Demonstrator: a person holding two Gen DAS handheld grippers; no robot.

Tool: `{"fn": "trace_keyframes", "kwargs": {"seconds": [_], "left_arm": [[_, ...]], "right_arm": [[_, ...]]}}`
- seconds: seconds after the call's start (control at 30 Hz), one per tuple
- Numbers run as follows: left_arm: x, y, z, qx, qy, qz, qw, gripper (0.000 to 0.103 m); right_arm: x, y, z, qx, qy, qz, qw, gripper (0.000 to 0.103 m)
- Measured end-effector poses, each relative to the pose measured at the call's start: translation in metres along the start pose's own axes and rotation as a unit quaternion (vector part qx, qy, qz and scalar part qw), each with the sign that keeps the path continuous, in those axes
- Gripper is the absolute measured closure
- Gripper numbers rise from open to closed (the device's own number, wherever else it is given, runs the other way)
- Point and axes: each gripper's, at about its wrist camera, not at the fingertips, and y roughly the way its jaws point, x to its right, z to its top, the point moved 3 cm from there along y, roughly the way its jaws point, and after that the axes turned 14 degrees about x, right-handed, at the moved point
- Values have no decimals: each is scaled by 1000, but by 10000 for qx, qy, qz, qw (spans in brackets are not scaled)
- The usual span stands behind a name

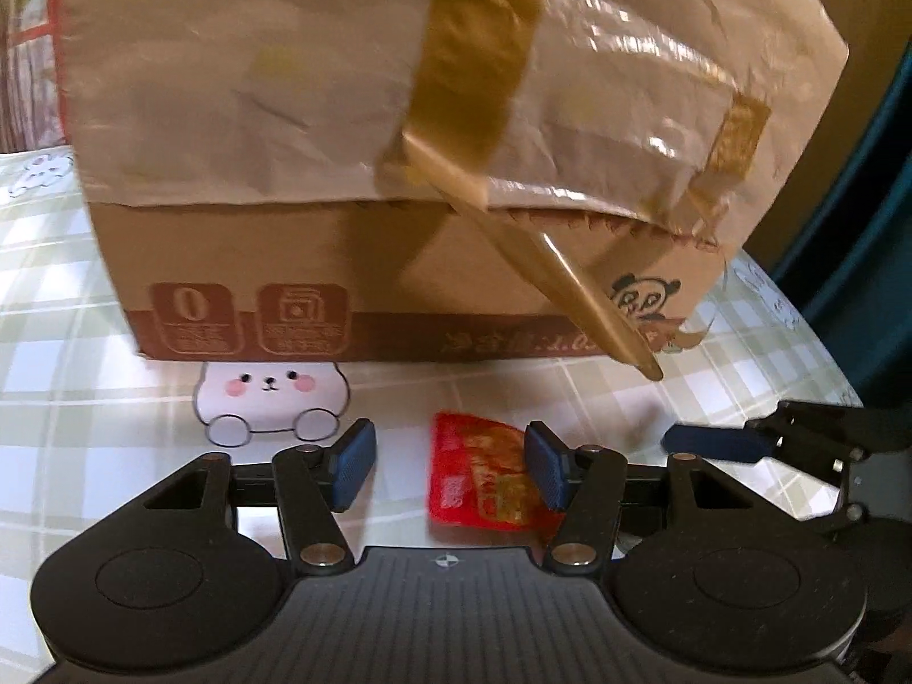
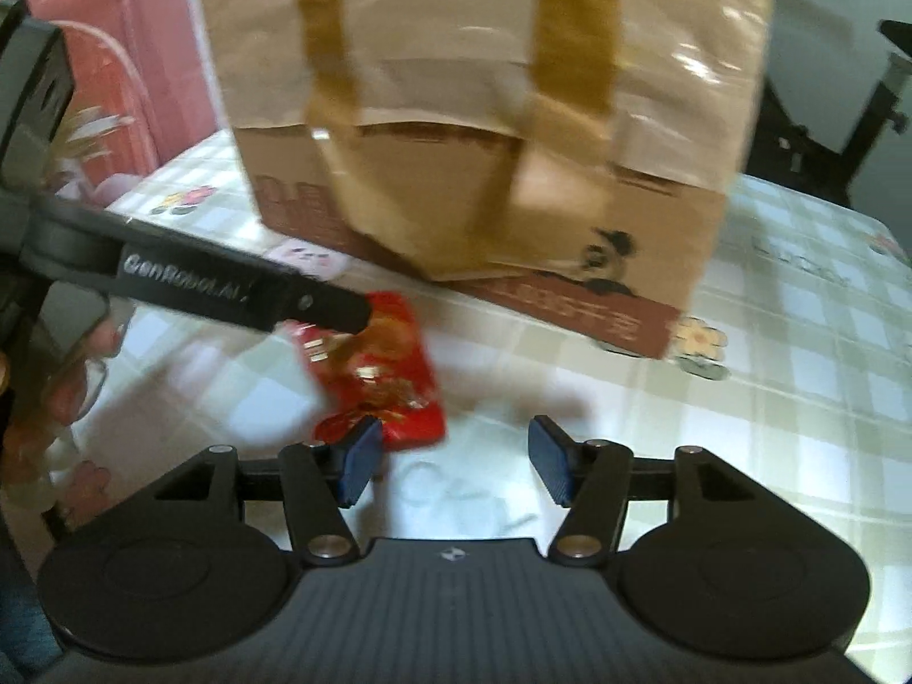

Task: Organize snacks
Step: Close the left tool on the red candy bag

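Observation:
A red snack packet (image 1: 479,473) lies flat on the checked tablecloth (image 1: 85,342) in front of a big cardboard box (image 1: 342,171). My left gripper (image 1: 450,467) hangs open over the packet. Its right pad overlaps the packet's edge and its left pad stands clear of it. In the right wrist view the same packet (image 2: 387,376) lies beside the left finger of my right gripper (image 2: 450,461), which is open with only cloth between its pads. One finger of the left gripper (image 2: 325,308) reaches in from the left over the packet's far end. The box (image 2: 484,142) has taped flaps hanging down its front.
A cartoon bear print (image 1: 271,399) marks the cloth below the box. The right gripper's blue finger (image 1: 712,444) shows at the right of the left wrist view. The table's edge (image 1: 809,313) runs close on the right. A pink-red bag (image 2: 131,57) stands back left.

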Motion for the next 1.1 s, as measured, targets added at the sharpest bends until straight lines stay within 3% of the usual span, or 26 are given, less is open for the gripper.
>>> {"fn": "trace_keyframes", "kwargs": {"seconds": [0.1, 0.37, 0.57, 0.73, 0.97, 1.1], "left_arm": [[1, 0, -4, -9, -55, -86, 9999, 52], [-9, -16, -18, -87, -497, -237, 9984, 56], [-8, -15, -22, -107, -565, -287, 9979, 56], [-12, -16, -17, -113, -673, -370, 9970, 56], [-11, -15, -19, -78, -798, -338, 9962, 63], [-5, -20, -24, -7, -779, -341, 9964, 74]], "right_arm": [[7, -1, 0, -11, 145, -97, 9998, 43], [0, -11, 7, 205, 537, 365, 9977, 43], [-18, 7, 1, -82, 394, 595, 9974, 43], [-23, 17, 6, -69, 175, 639, 9978, 43], [-31, 23, 5, -54, 0, 600, 9982, 50], [-35, 24, 4, -36, -161, 535, 9984, 53]]}}
